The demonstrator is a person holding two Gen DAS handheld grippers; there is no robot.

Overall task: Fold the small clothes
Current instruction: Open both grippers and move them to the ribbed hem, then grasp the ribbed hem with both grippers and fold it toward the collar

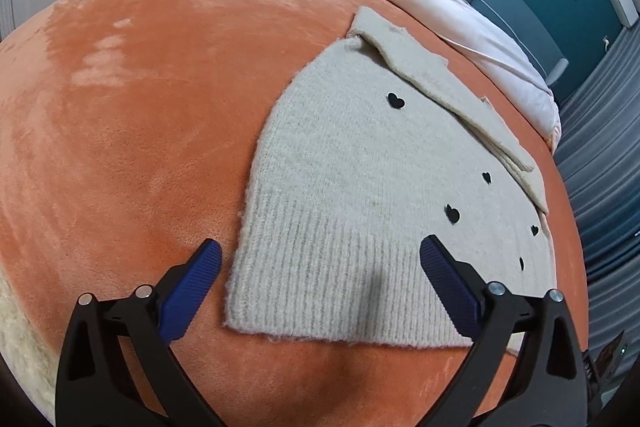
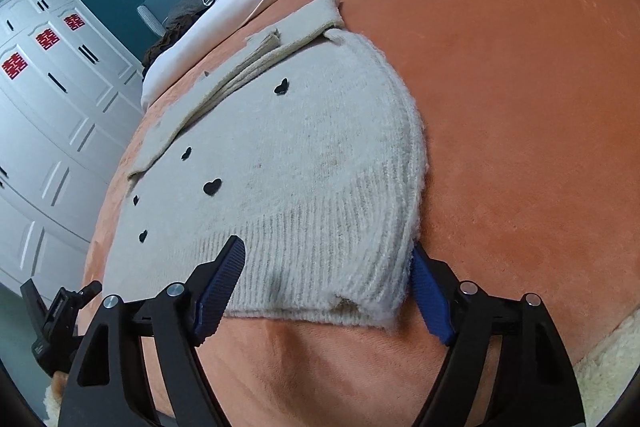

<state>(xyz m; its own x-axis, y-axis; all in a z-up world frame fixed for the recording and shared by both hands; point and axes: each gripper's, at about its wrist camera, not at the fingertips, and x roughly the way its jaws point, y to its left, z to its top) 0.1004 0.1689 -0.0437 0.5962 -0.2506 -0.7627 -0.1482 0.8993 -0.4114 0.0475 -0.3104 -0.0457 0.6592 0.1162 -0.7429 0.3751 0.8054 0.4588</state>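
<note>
Lying flat on the orange blanket (image 1: 120,131) of the bed, the small cream sweater (image 1: 360,187) stretches away from both tongs, its ribbed hem nearest and its long axis running from that hem to the folded sleeve (image 1: 460,99) at the far end. The left tongs (image 1: 320,259) hang spread apart, grasping nothing, straddling the hem's left corner: one finger over bare blanket, the other over the knit. The right tongs (image 2: 328,267) are likewise released, bracketing the hem's right corner (image 2: 384,307), which looks slightly lifted and rumpled. Both tongs sit about equally near the hem, so the next fold likely starts by pinching these two corners and carrying them toward the sleeve.
</note>
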